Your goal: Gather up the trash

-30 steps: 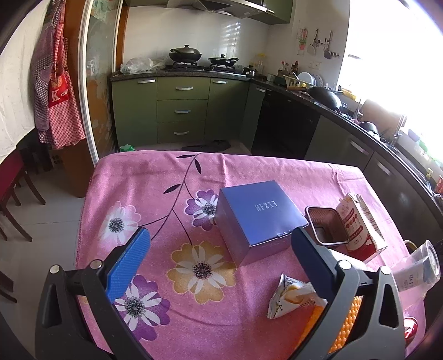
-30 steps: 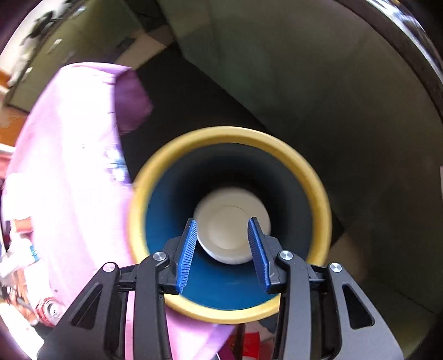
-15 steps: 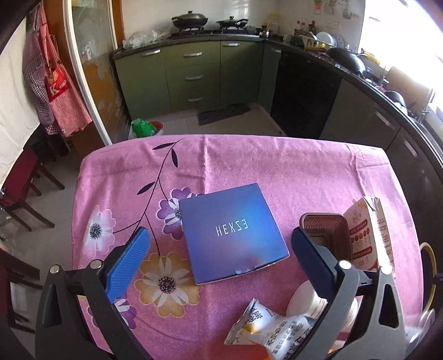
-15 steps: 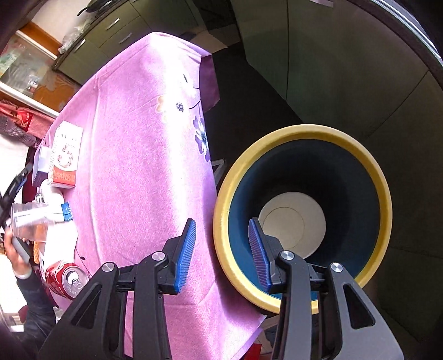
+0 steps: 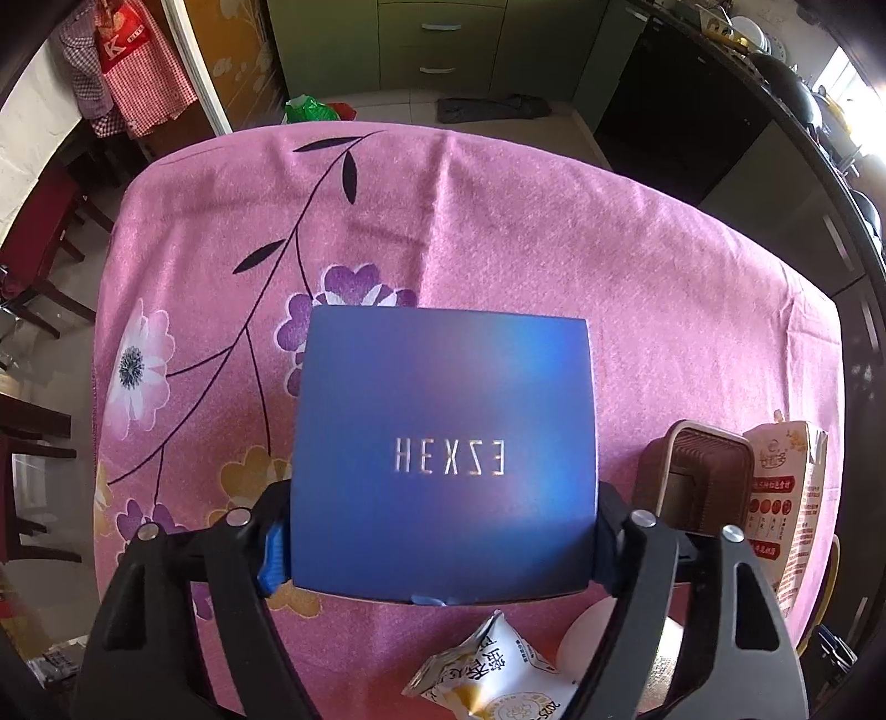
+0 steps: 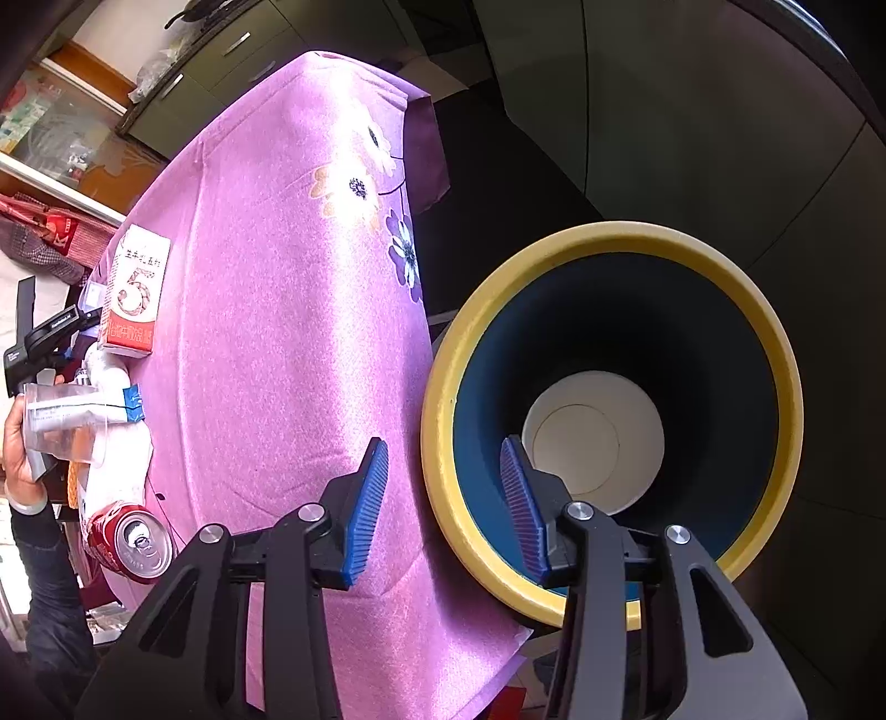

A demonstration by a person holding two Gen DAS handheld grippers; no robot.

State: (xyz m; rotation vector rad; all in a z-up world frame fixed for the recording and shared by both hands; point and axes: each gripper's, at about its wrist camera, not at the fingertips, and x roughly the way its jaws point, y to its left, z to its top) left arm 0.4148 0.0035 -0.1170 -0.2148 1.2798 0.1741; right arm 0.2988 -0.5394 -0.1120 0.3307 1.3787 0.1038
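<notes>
A blue box point(image 5: 443, 443) marked HEXZE sits on the pink flowered tablecloth point(image 5: 554, 249). My left gripper point(image 5: 437, 548) straddles the box's near end from above; its jaws are closing and the pads meet the box's two sides. A snack wrapper point(image 5: 493, 670) and a white cup point(image 5: 587, 648) lie just in front of it. In the right wrist view my right gripper point(image 6: 443, 493) hangs over the table's edge and the yellow rim of a dark bin point(image 6: 714, 255); its jaws are opening slightly with nothing between them. A white paper bowl point(image 6: 598, 437) lies at the bin's bottom.
A brown ribbed tray point(image 5: 698, 476) and a milk carton point(image 5: 786, 498) stand right of the box. At the table's left end, in the right wrist view, are a red can point(image 6: 130, 545), a carton point(image 6: 135, 293) and a clear plastic cup point(image 6: 66, 421) by a person's hand point(image 6: 22, 459). Kitchen cabinets point(image 5: 443, 44) lie beyond.
My left gripper tipped down, came over the blue box and narrowed around it. My right gripper slid from above the bin's mouth to its rim beside the table.
</notes>
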